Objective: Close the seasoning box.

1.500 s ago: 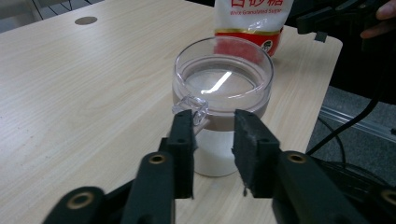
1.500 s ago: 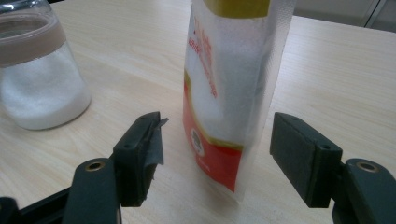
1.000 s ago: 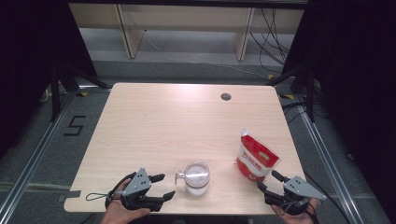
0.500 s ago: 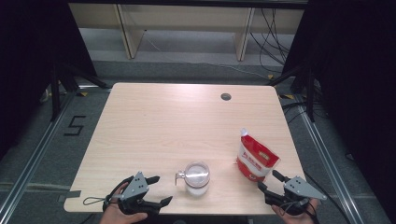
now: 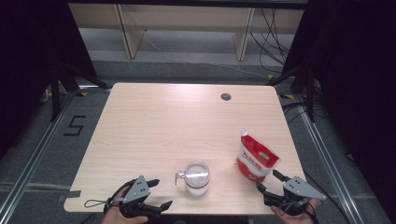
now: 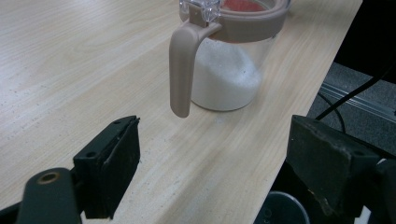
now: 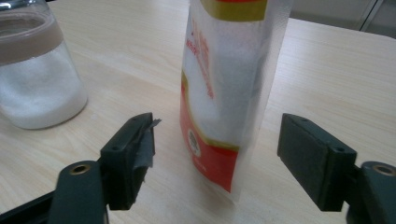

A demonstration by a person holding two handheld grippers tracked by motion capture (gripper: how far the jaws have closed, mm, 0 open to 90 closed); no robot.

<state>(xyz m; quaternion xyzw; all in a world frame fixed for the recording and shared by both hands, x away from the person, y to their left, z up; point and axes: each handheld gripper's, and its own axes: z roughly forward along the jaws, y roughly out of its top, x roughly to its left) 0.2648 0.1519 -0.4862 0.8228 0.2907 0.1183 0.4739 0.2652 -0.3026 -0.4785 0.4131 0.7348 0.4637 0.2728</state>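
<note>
A clear jar [image 5: 195, 177] with a beige rim and handle holds white powder and stands near the table's front edge; it is also in the left gripper view [image 6: 226, 70] and the right gripper view [image 7: 35, 74]. A red and white pouch [image 5: 254, 158] stands upright to its right [image 7: 224, 93]. My left gripper [image 5: 154, 193] is open at the front left, short of the jar's handle [image 6: 182, 74]. My right gripper [image 5: 268, 182] is open just in front of the pouch, its jaws apart on either side without touching it.
The wooden table [image 5: 177, 121] has a round cable hole [image 5: 226, 96] at the back right. Shelving and cables stand beyond the far edge. A floor mark "5" [image 5: 74, 125] lies to the left. Both grippers hang over the front edge.
My left gripper has drawn back toward the front edge and a little left, away from the jar. The right gripper, the jar and the pouch have stayed put.
</note>
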